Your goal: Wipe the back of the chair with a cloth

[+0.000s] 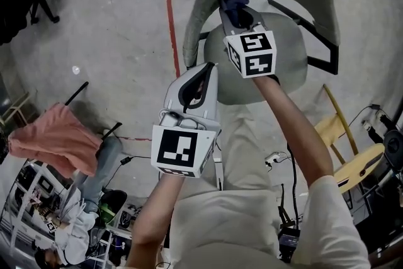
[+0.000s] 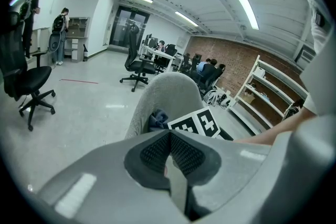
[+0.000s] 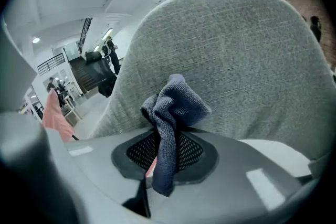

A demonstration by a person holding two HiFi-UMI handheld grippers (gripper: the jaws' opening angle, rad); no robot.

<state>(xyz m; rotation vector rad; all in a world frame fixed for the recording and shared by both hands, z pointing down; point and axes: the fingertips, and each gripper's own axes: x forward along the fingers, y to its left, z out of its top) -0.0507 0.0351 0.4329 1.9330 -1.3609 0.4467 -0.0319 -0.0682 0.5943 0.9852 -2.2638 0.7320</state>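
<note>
- My right gripper (image 3: 164,152) has its jaws clamped on the dark blue cloth (image 3: 176,105). One bunch of cloth sticks out past the tips and a tail hangs down over the jaw pads.
- The cloth is up against the inner face of the grey chair back (image 3: 241,55), below its top edge and toward its left-hand curve as seen in the head view. It looks to be touching the fabric, but I can't be sure how firmly it presses.
- My left gripper (image 2: 170,152) is empty, with its jaws together. It hangs back from the chair (image 1: 264,53), over the near edge of the seat, and plays no part in the wipe.
- I judge the step in hand to be the wipe stroke itself. To do it well I would:
  - press the bunched end flat onto the upholstery, so cloth rather than jaw tips meets the fabric;
  - follow the curve of the back in overlapping passes from one side edge to the other;
  - hold the clamp firm so the loose tail doesn't drag the cloth out.
- The chair could swivel or shift on the floor (image 1: 119,28) under a push, so I would use light, even pressure. The idle left gripper could brace the seat edge if needed.
- No container takes part here. The shelves (image 2: 268,97) beyond the chair are too far off for me to read their contents.
</note>
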